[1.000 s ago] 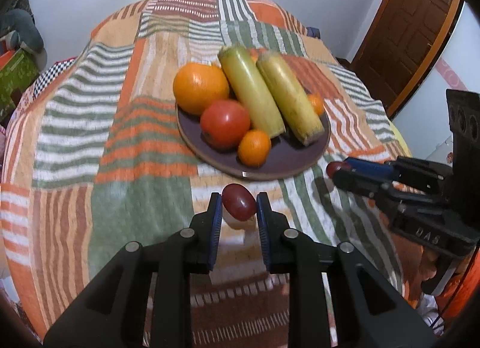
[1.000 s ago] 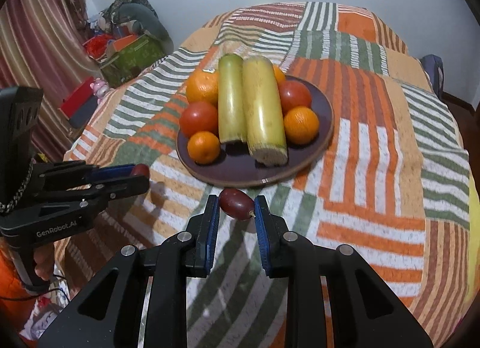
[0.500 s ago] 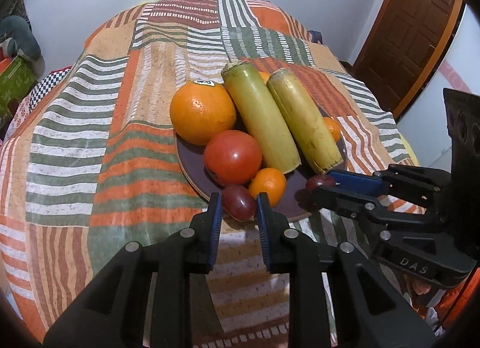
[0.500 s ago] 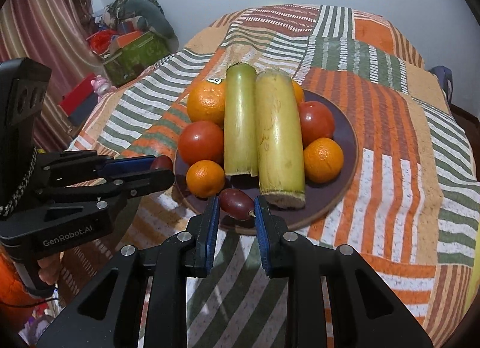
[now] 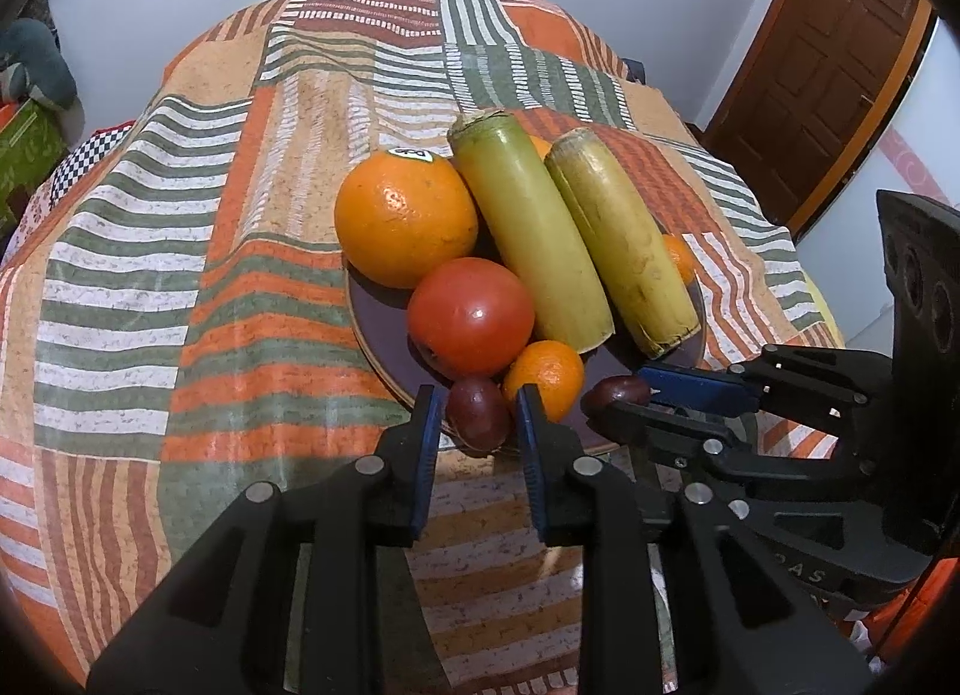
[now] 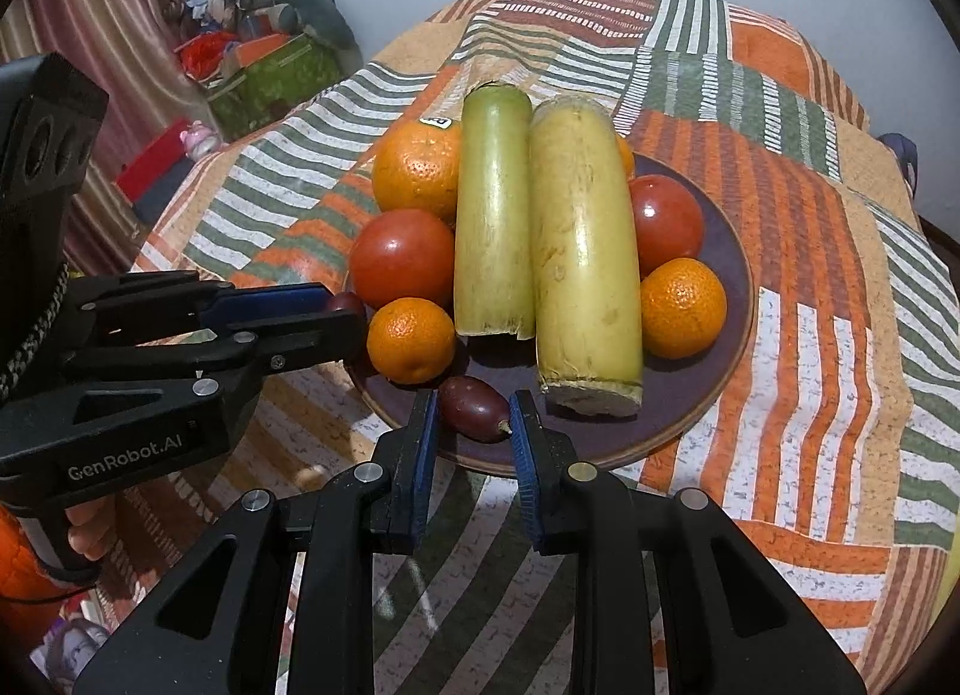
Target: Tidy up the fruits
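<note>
A dark purple plate (image 5: 384, 335) (image 6: 729, 251) on the patchwork cloth holds a big orange (image 5: 405, 215), tomatoes (image 5: 471, 316), small mandarins (image 6: 411, 340) and two long yellow-green stalks (image 6: 579, 257). My left gripper (image 5: 475, 418) is shut on a dark red grape-like fruit (image 5: 477, 419) at the plate's near rim. My right gripper (image 6: 474, 412) is shut on a second dark red fruit (image 6: 474, 408) over the plate's front edge. Each gripper shows in the other's view, the right one (image 5: 618, 398) and the left one (image 6: 345, 314).
The striped patchwork cloth (image 5: 150, 305) covers a rounded table. A brown door (image 5: 822, 65) stands at the right. Boxes and clutter (image 6: 264, 59) lie on the floor at the left, beside a curtain (image 6: 78, 35).
Both grippers have moved forward with their dark red fruits, from over the cloth to the plate's near rim. The plate and fruit now look larger.
</note>
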### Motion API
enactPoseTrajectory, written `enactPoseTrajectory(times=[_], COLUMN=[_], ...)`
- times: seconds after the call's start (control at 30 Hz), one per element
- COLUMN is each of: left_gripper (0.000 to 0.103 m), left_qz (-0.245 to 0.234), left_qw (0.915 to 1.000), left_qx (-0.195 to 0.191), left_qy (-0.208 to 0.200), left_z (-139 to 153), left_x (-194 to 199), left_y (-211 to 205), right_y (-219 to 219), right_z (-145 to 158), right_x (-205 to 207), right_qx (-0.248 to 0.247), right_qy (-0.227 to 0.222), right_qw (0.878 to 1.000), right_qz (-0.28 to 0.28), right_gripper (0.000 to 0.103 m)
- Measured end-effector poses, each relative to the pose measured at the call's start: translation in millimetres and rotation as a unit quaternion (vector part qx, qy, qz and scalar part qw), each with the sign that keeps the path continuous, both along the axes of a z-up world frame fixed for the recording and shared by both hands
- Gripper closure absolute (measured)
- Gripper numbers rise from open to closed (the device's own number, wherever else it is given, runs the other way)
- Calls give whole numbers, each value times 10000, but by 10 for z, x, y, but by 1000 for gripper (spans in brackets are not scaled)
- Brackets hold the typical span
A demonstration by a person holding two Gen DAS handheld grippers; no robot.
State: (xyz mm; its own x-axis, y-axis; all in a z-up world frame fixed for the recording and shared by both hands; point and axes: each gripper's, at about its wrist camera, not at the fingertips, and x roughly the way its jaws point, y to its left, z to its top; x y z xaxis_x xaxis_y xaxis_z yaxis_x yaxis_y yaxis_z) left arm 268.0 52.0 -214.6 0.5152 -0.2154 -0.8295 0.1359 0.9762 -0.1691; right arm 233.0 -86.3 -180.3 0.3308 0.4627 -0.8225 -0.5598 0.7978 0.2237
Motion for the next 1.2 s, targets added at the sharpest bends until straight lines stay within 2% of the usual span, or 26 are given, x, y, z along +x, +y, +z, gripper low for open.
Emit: enactPoseTrajectory(times=[0.13, 0.3, 0.43, 0.6, 0.73, 0.83, 1.07, 1.13, 1.2], left_gripper=[75, 75, 75, 75, 75, 75, 75, 64, 55], left_qz=[32, 153, 293, 387, 468, 546, 567, 560, 573], left_qw=[10000, 9997, 9980, 9923, 9826, 9707, 9483, 9425, 9371], left_qx=[-2, 32, 5, -26, 28, 68, 131, 179, 208], left_qy=[33, -178, -560, -1172, -1795, -2339, -3120, -3291, -3436], left_z=[22, 210, 527, 1010, 1436, 1762, 2222, 2302, 2356], left_x=[-18, -126, -282, -561, -846, -1104, -1564, -1687, -1787], left_y=[12, 32, 52, 41, -37, -111, -277, -327, -362], right_y=[23, -39, -140, -359, -550, -669, -798, -817, -822], right_z=[15, 174, 434, 916, 1347, 1631, 2090, 2153, 2213], right_x=[8, -45, -136, -310, -523, -694, -1072, -1158, -1253], right_qx=[-22, 42, 149, 357, 641, 865, 1319, 1401, 1459], right_qy=[0, -167, -484, -1087, -1613, -1979, -2634, -2739, -2879], right_qw=[10000, 9998, 9986, 9925, 9826, 9731, 9517, 9477, 9425], right_qz=[11, -33, -145, -421, -657, -796, -866, -855, -869], right_gripper=[77, 77, 77, 77, 77, 77, 77, 76, 69])
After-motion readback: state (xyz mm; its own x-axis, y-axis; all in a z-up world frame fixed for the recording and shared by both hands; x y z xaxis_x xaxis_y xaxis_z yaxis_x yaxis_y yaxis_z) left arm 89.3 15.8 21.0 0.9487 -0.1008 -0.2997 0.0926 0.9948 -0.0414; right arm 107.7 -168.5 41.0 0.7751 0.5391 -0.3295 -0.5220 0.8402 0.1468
